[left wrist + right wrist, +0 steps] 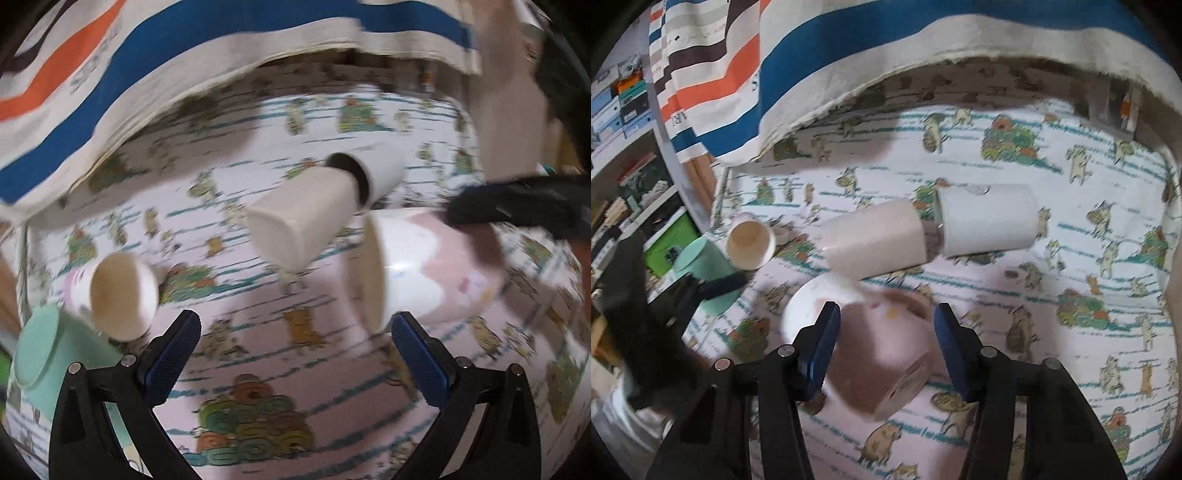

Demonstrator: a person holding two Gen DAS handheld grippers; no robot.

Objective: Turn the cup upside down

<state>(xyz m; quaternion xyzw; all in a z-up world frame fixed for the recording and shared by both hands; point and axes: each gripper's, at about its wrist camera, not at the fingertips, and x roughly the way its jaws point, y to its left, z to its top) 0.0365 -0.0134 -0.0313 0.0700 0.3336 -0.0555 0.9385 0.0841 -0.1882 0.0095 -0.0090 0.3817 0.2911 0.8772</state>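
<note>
A pale pink cup [882, 354] lies on its side on the patterned cloth, between the open fingers of my right gripper [884, 347], which do not visibly press it. The same cup shows in the left wrist view [424, 266], ahead and right of my open, empty left gripper [295, 350]. A cream square cup [875, 240] and a white cup [988, 225] lie on their sides behind it, mouth to mouth. A small white cup [750, 243] lies tipped at the left, and a mint green cup [705, 273] stands inverted beside it.
The cartoon-print tablecloth [1071, 266] covers the table. A striped cloth [812, 74] hangs over the far edge. Shelves with boxes [624, 110] stand to the left. The other gripper [639, 314] shows dark at the left of the right wrist view.
</note>
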